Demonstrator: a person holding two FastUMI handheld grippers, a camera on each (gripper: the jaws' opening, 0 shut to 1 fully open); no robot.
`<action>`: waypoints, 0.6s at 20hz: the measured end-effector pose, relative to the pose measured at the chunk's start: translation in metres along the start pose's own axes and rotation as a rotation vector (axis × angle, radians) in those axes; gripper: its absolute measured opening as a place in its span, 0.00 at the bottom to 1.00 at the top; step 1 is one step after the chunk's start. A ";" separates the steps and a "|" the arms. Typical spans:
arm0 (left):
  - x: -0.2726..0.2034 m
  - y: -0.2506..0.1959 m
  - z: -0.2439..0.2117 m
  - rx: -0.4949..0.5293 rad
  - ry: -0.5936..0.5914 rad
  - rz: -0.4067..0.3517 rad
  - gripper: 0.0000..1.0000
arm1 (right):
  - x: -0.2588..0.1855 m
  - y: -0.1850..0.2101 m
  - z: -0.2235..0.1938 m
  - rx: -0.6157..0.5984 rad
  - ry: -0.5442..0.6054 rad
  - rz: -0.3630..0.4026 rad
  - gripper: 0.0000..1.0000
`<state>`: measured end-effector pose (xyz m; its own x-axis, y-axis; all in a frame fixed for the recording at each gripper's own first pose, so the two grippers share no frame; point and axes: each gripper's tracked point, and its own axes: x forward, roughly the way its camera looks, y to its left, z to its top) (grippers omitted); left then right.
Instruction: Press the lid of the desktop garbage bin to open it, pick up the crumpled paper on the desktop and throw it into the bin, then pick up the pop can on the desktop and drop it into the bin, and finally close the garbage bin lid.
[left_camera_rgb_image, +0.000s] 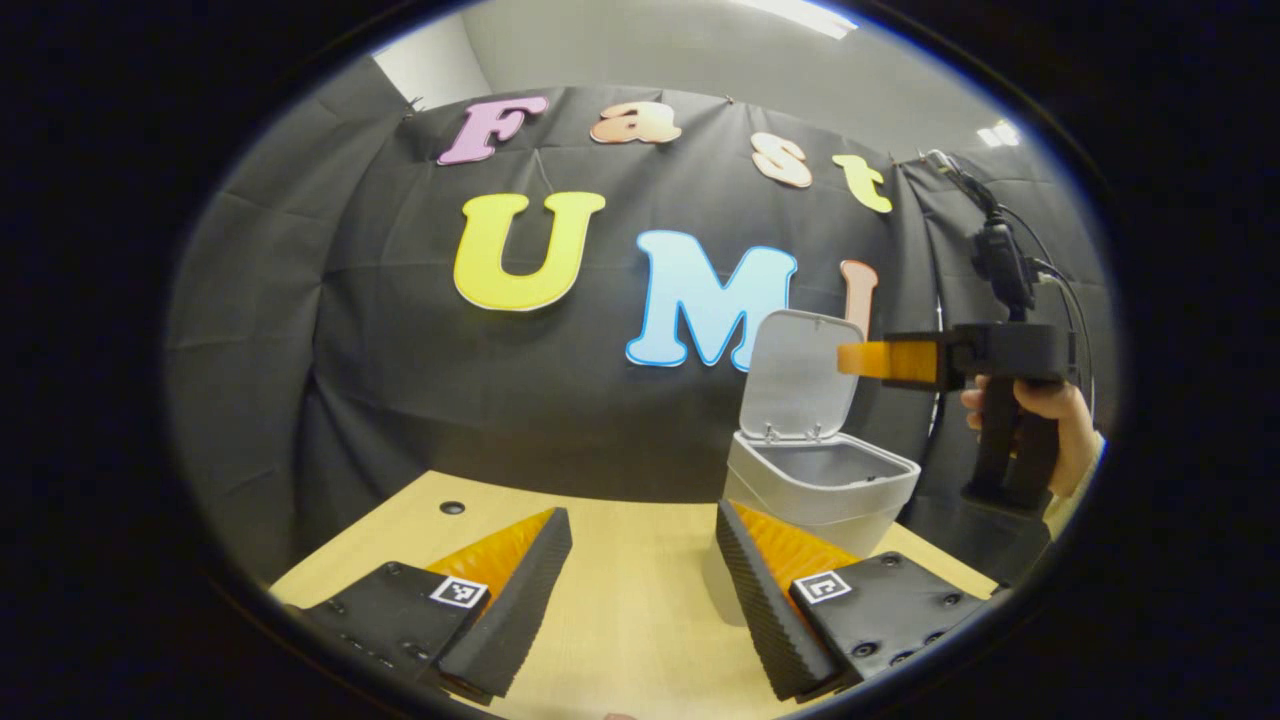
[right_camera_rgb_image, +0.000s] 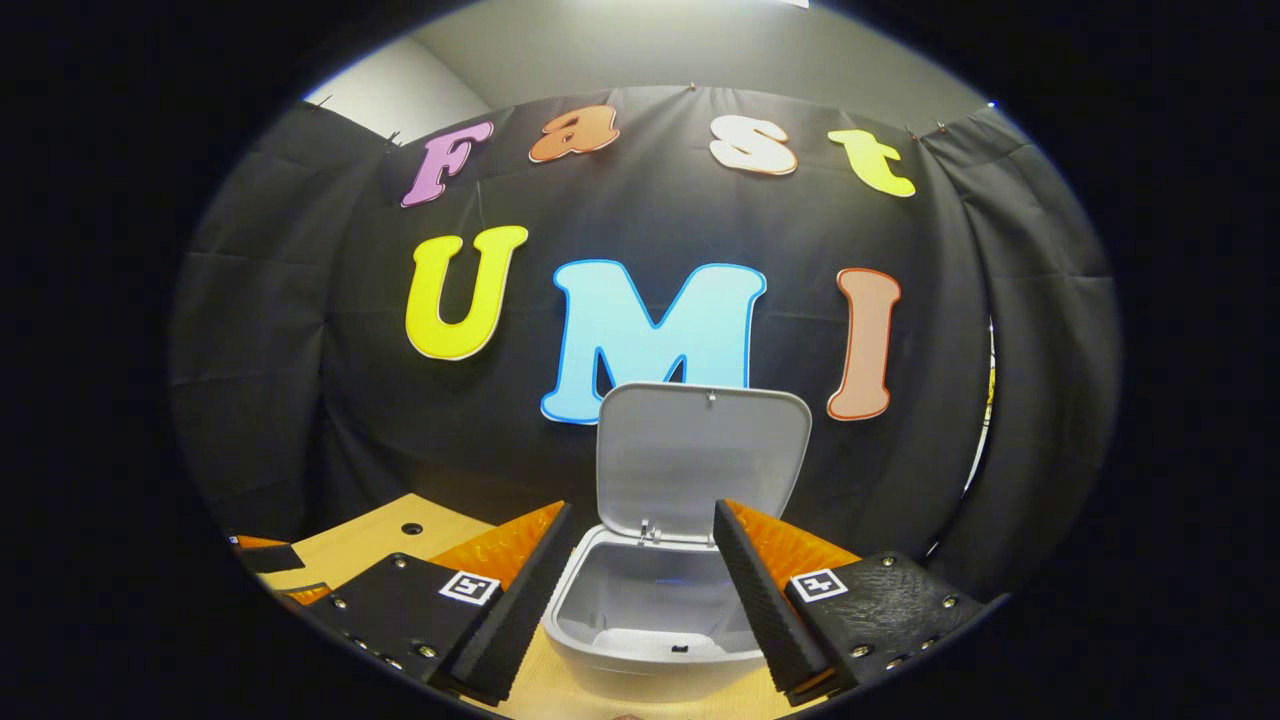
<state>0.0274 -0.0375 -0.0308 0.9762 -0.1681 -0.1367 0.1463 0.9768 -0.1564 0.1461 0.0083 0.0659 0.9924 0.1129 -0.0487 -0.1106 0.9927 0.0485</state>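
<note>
The left gripper view shows the right gripper (left_camera_rgb_image: 850, 360) held by a hand (left_camera_rgb_image: 1050, 410) above the one bin (left_camera_rgb_image: 815, 485), near the desk's (left_camera_rgb_image: 620, 600) right back corner; whether its fingers are apart cannot be told there. The right gripper view looks into the bin (right_camera_rgb_image: 650, 610), lid (right_camera_rgb_image: 700, 455) raised upright. Both the left gripper (left_camera_rgb_image: 640, 590) and the right gripper (right_camera_rgb_image: 640, 590) are spread wide, holding nothing.

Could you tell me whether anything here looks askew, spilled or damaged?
Nothing stands out. The garbage bin sits upright on the table with its lid raised. Both the left tongs and right tongs are open and empty.
</note>
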 end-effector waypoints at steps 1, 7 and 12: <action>-0.001 0.000 0.001 0.006 -0.003 0.001 0.96 | 0.004 -0.003 0.005 0.004 -0.006 -0.007 0.90; 0.001 0.001 0.009 0.028 -0.019 0.010 0.96 | 0.032 -0.020 0.039 0.004 -0.045 -0.041 0.90; 0.017 0.005 0.012 0.043 -0.020 0.004 0.96 | 0.061 -0.032 0.070 -0.011 -0.085 -0.078 0.90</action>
<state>0.0468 -0.0345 -0.0223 0.9798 -0.1616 -0.1180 0.1483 0.9824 -0.1137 0.2138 -0.0197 0.1315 0.9989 0.0322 0.0335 -0.0334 0.9988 0.0366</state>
